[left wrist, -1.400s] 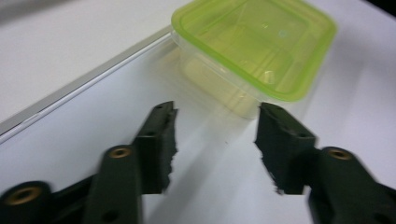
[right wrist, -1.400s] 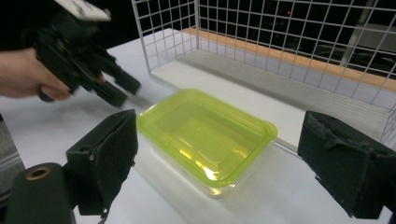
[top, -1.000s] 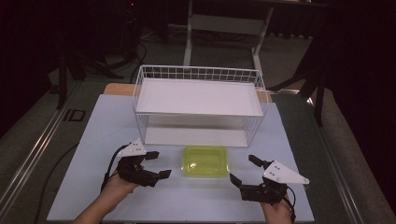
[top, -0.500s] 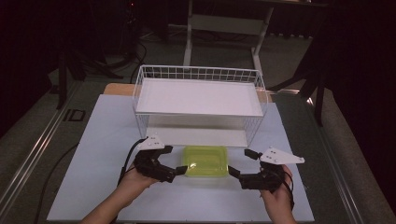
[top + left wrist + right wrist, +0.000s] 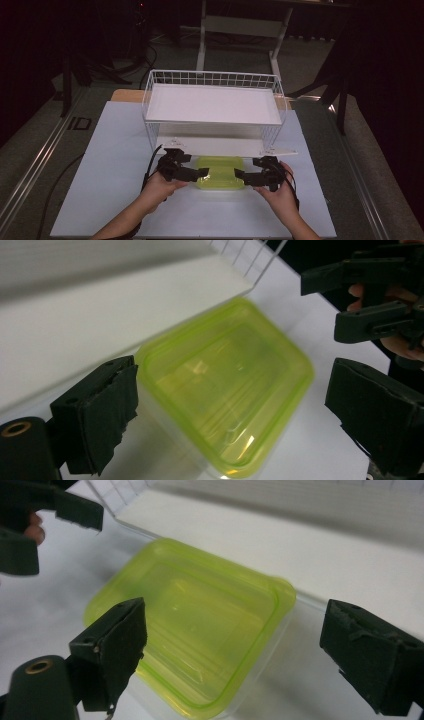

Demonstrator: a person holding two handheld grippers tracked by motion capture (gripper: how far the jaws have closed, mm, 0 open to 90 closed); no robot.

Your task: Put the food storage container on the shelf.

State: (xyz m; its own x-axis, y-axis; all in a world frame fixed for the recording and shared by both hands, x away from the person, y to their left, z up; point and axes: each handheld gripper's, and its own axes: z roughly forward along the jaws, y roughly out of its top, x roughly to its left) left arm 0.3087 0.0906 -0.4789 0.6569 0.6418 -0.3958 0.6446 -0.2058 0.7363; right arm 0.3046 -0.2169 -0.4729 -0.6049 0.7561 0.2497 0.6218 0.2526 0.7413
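Note:
A clear plastic box with a yellow-green lid [image 5: 220, 172] [image 5: 225, 390] [image 5: 187, 622] lies on the white table cover just in front of the wire rack [image 5: 212, 105]. My left gripper [image 5: 198, 173] [image 5: 230, 405] is open at the box's left end, its jaws standing on either side of that end. At the box's right end my right gripper [image 5: 241, 176] [image 5: 240, 655] is open too, its jaws spread around that end. Nothing is clamped. In the left gripper view the right gripper shows at the top right.
The white wire rack has a flat white shelf on top and a white board [image 5: 225, 145] on its lower level right behind the box. The white cover [image 5: 115, 165] spreads wide to the left and right of the hands.
Both grippers have moved inward and forward from the table's sides to the two ends of the box. The box itself has stayed in place.

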